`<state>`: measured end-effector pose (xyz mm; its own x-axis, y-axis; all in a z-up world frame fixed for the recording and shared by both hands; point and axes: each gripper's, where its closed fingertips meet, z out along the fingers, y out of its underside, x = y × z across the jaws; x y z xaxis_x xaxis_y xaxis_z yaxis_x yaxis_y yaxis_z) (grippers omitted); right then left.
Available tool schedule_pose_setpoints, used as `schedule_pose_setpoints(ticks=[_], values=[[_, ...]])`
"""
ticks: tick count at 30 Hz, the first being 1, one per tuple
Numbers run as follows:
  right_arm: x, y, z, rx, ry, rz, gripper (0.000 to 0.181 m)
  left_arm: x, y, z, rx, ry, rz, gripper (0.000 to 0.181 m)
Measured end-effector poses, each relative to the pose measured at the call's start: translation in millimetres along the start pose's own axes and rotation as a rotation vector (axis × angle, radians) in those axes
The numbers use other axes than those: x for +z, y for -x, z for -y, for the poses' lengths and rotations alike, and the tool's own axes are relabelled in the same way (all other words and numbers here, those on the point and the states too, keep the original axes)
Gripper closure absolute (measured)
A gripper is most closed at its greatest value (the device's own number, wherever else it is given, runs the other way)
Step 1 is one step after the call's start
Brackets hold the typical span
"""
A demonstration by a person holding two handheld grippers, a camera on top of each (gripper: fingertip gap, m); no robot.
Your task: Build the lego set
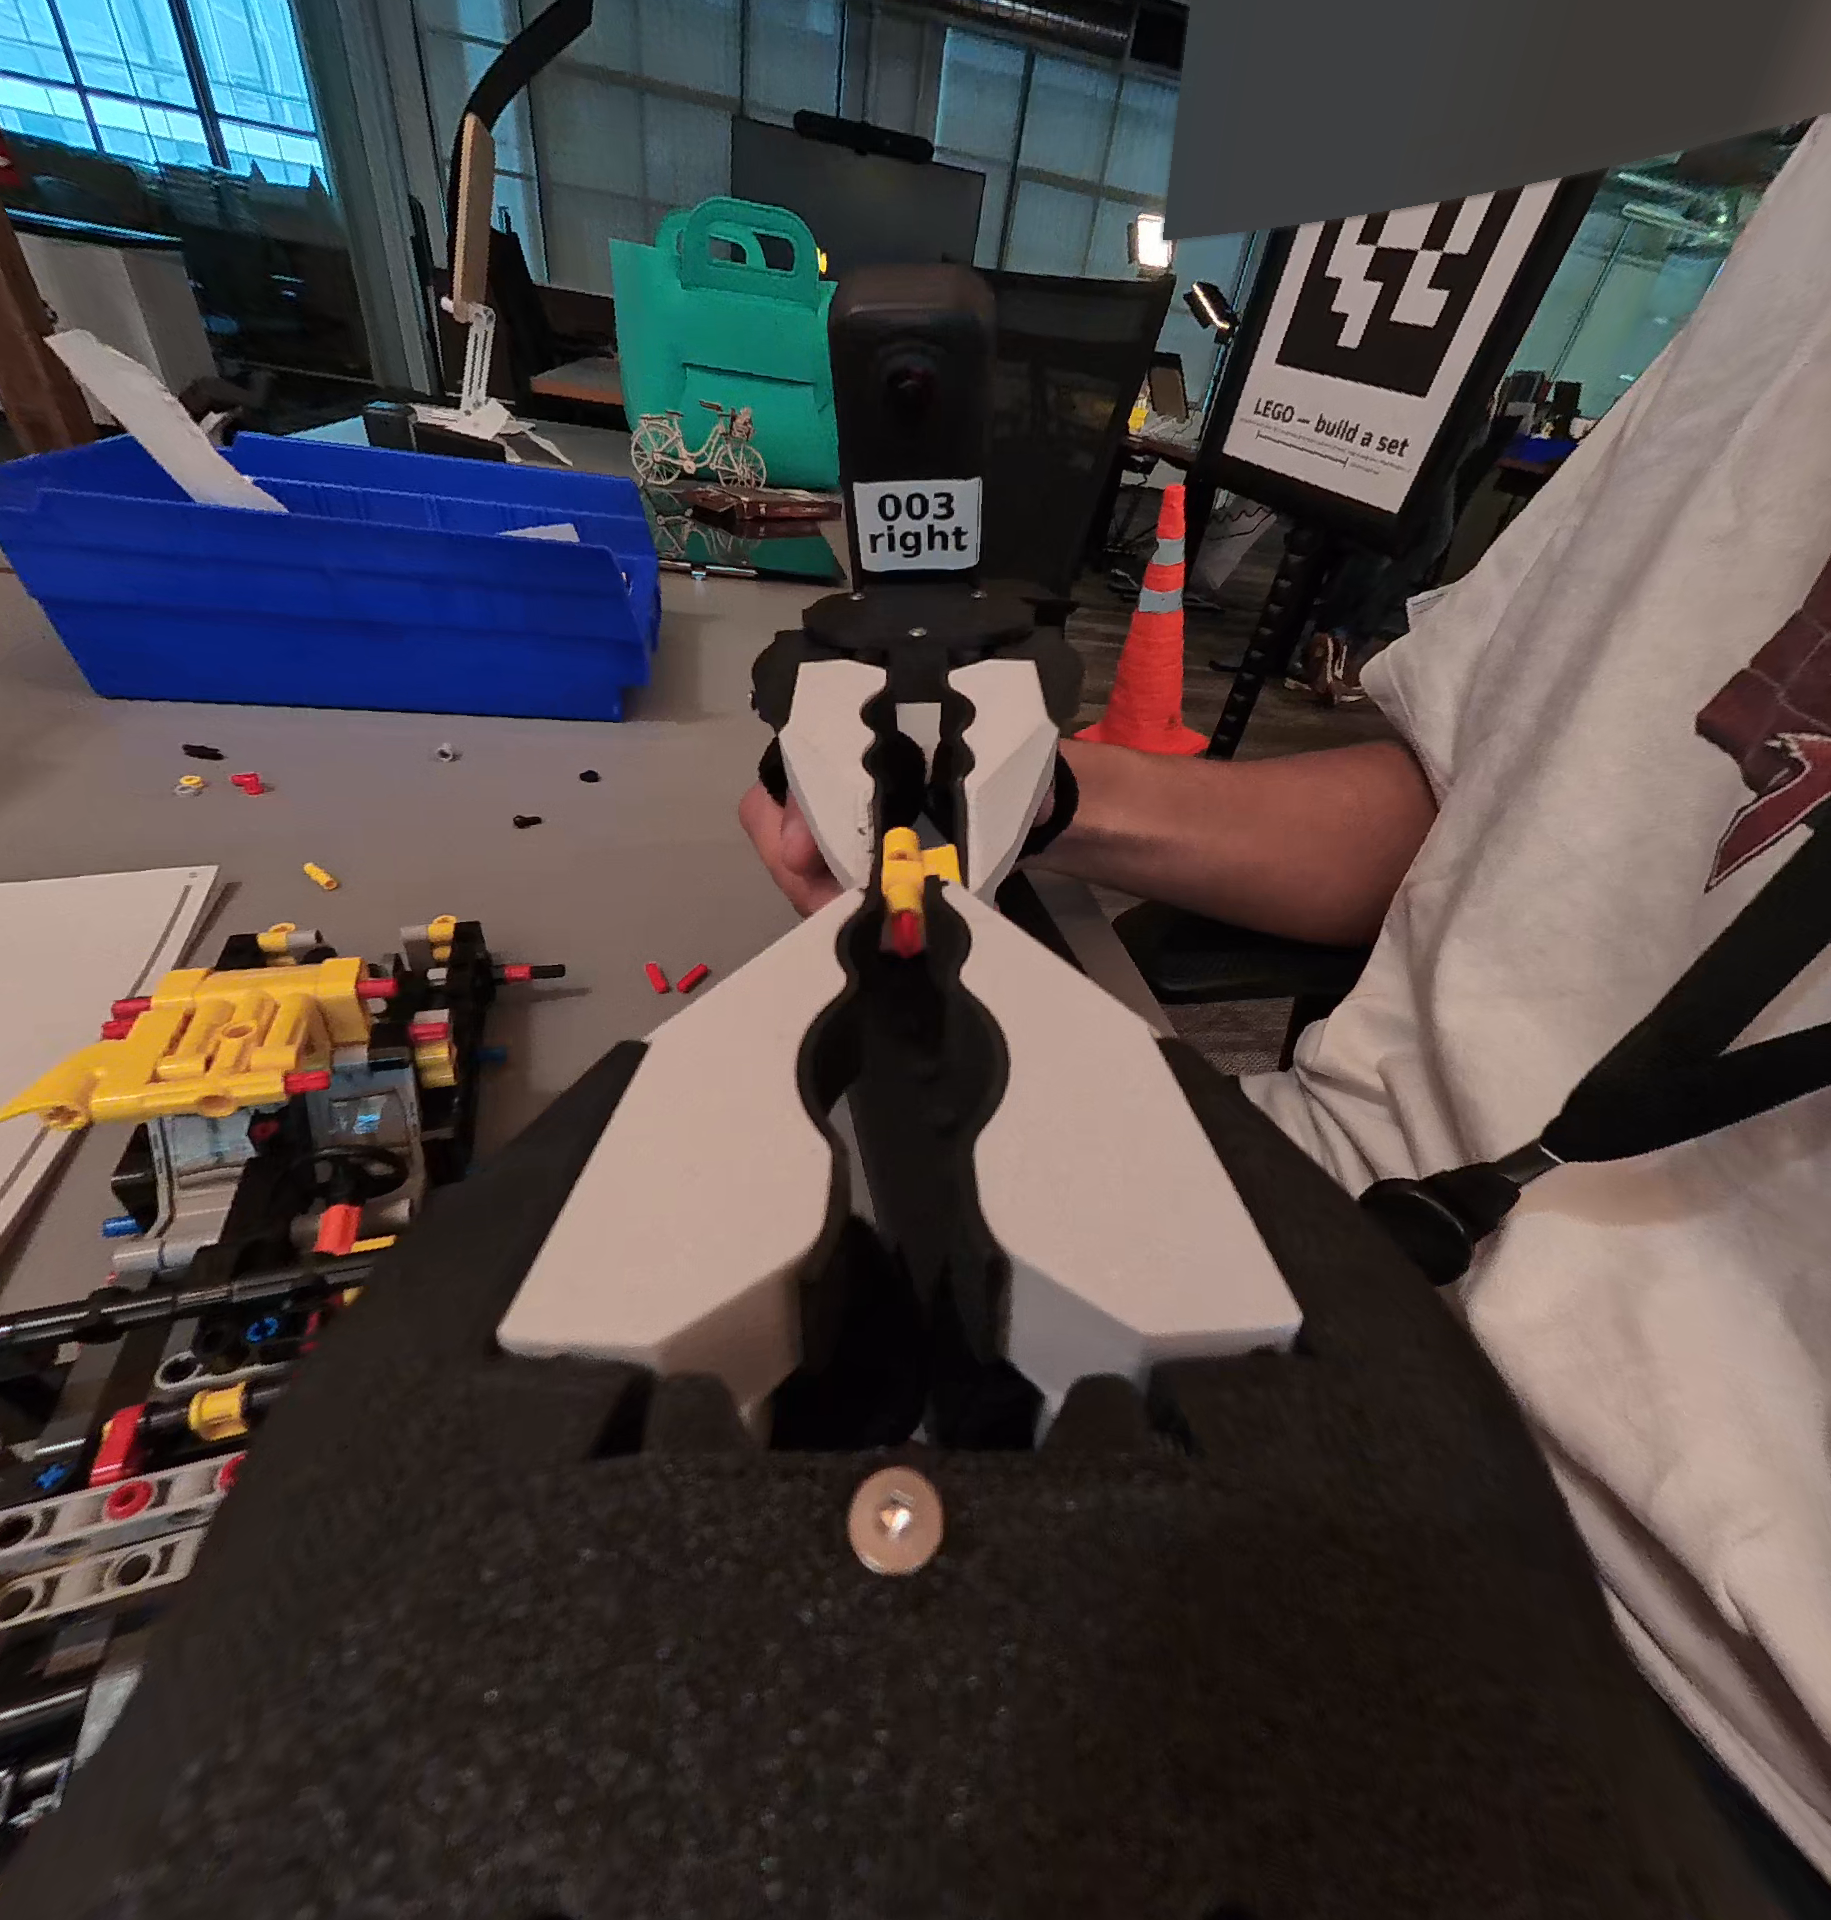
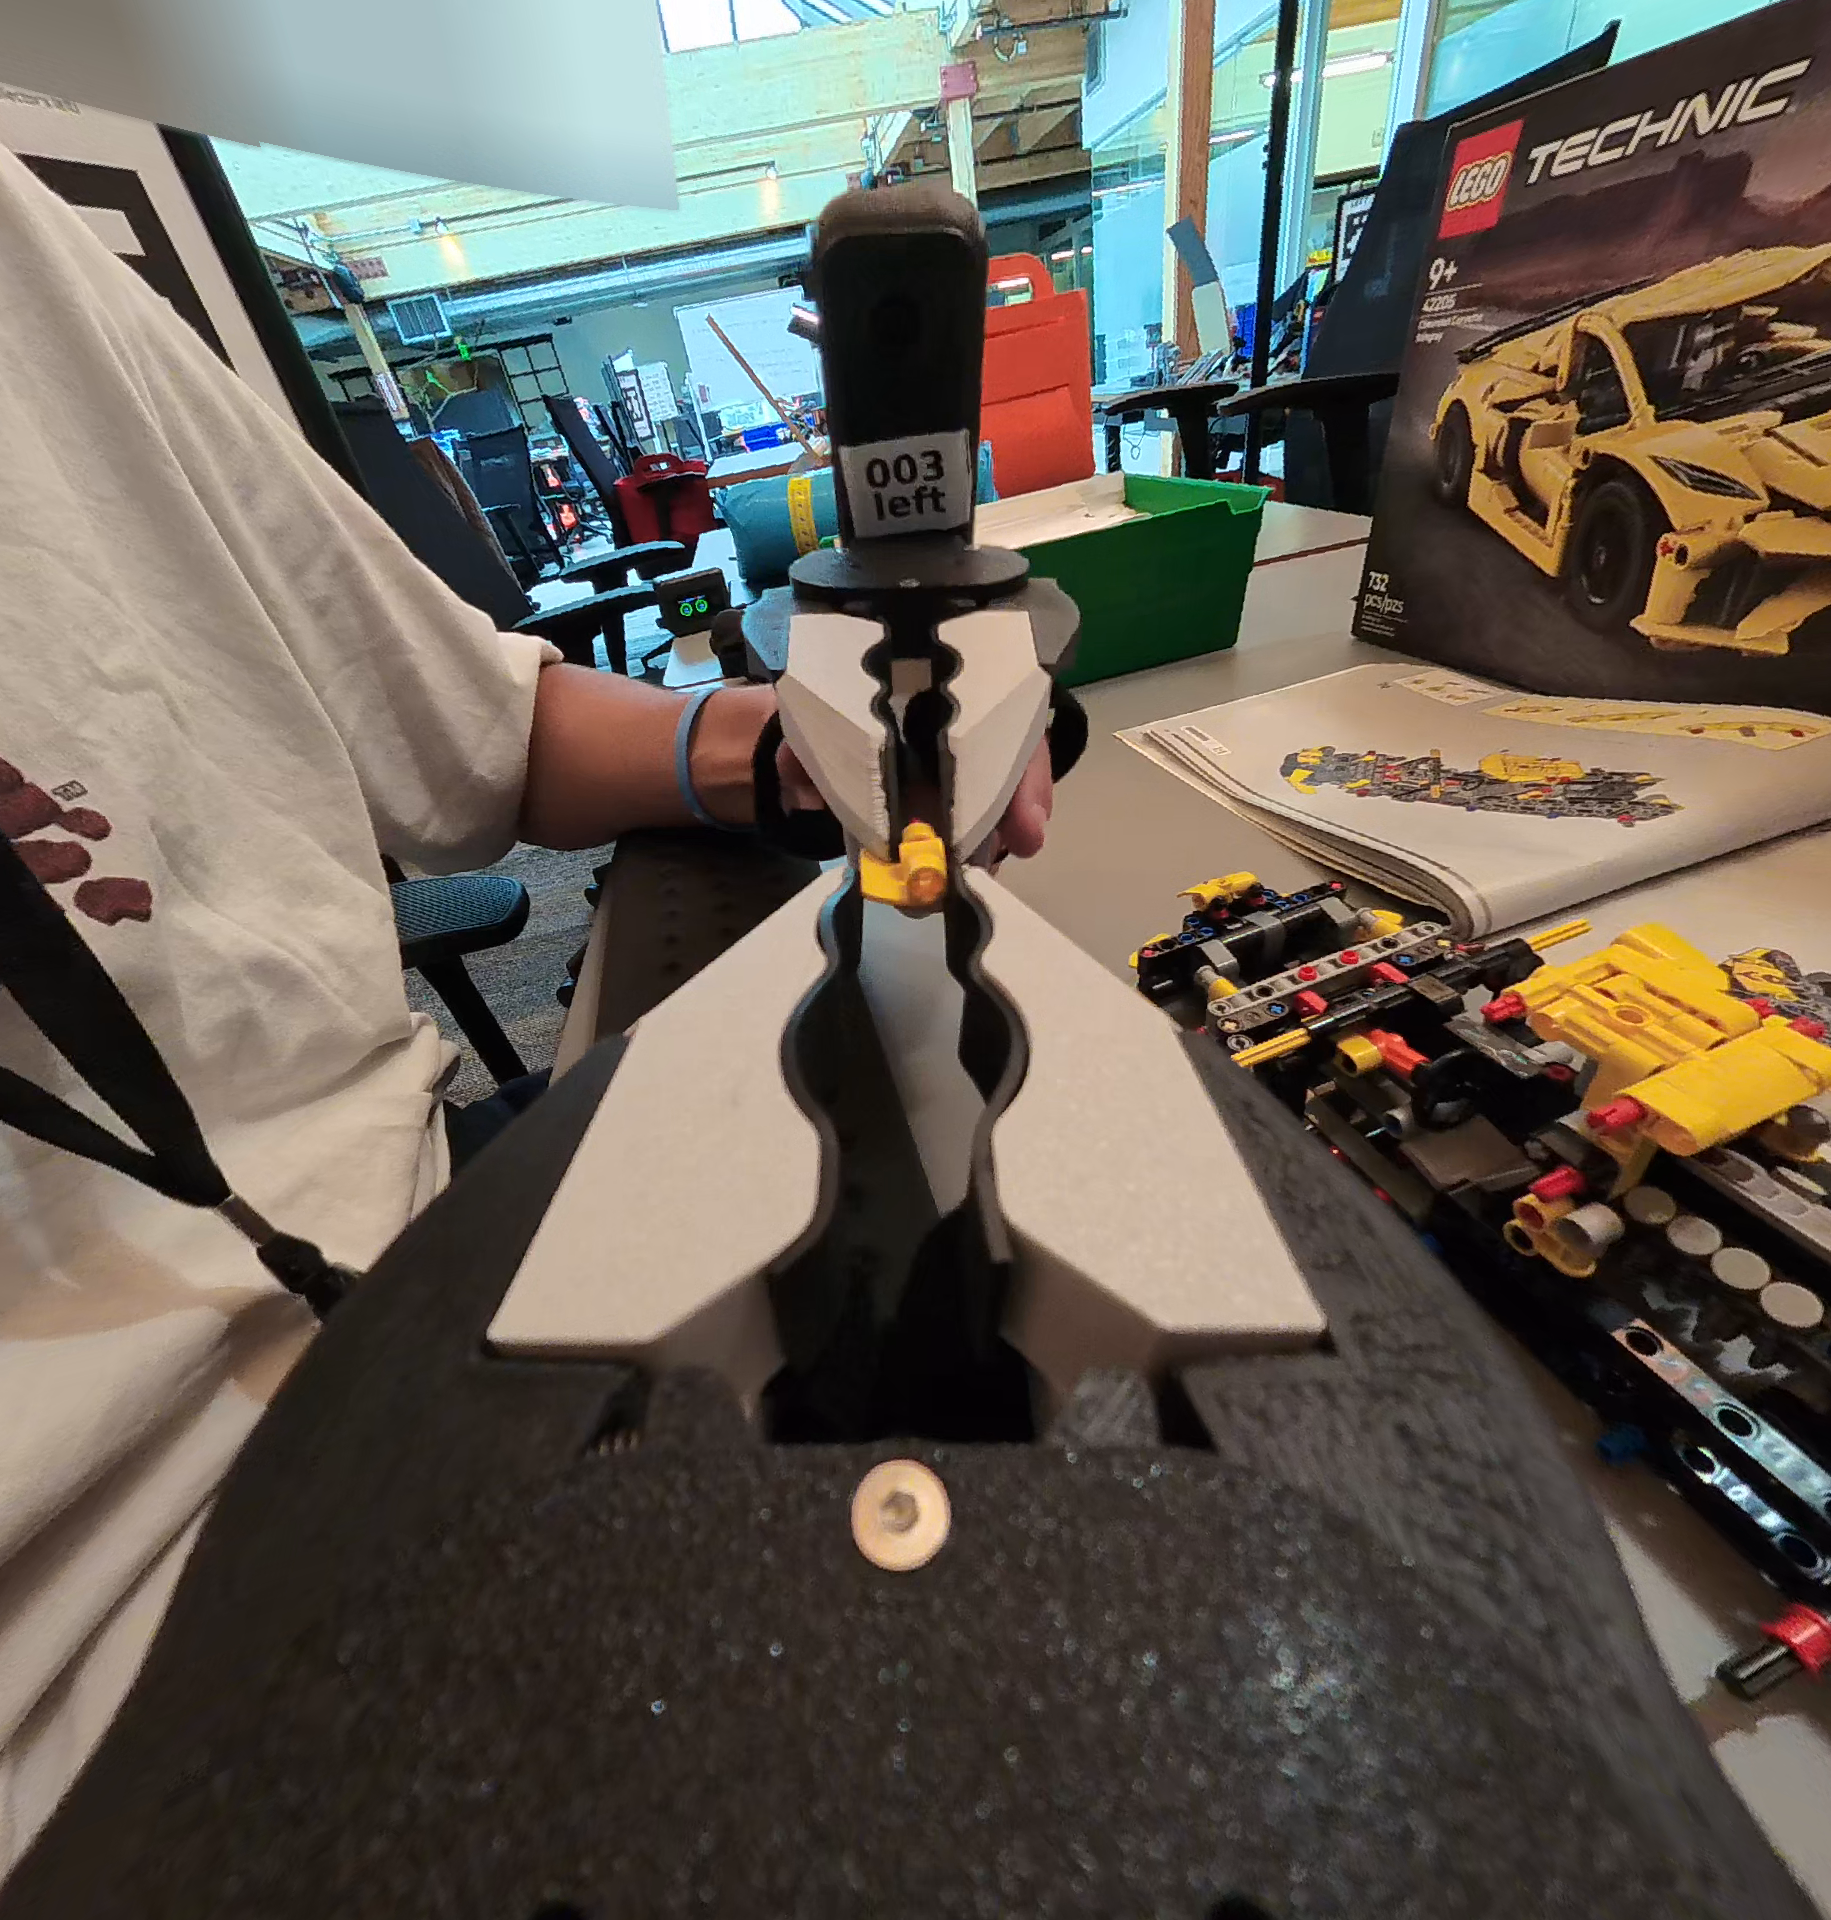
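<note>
We hold the two grippers tip to tip above the table edge. The left gripper [image 1: 903,914] is closed on a red pin [image 1: 904,932]; the right gripper [image 2: 906,883] is closed on the yellow connector [image 2: 903,871]. We judge we're seating pin into connector; next needs a straight axial push. The car model [image 2: 1576,1081] lies right of our right gripper; the box [image 2: 1638,364] and tool labels carry print.

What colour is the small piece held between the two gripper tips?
Yellow piece, with a red pin in it; clearest in the left wrist view.

Lego chassis [image 1: 267,1143] beside tongs' path
</note>
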<state>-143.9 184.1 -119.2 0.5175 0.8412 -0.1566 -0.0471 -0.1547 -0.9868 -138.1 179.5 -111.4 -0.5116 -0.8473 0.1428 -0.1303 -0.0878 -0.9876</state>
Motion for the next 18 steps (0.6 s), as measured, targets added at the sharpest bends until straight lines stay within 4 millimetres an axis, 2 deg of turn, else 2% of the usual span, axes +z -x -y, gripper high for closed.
schedule_pose_setpoints(ticks=[7, 13, 18], values=[[-0.9, -3.5, 0.9, 0.008, -0.007, -0.019, 0.167, 1.8, 3.3, 0.9, -0.073, -0.041, -0.008, 0.174], [-1.1, -3.5, 1.4, 0.003, -0.011, -0.023, 0.166, 2.4, 3.1, 1.7, -0.032, -0.053, 0.012, 0.174], [0.1, 0.4, 1.8, 0.013, -0.013, 0.008, 0.166, 0.2, -0.8, 2.2, 0.069, -0.024, 0.030, 0.174]])
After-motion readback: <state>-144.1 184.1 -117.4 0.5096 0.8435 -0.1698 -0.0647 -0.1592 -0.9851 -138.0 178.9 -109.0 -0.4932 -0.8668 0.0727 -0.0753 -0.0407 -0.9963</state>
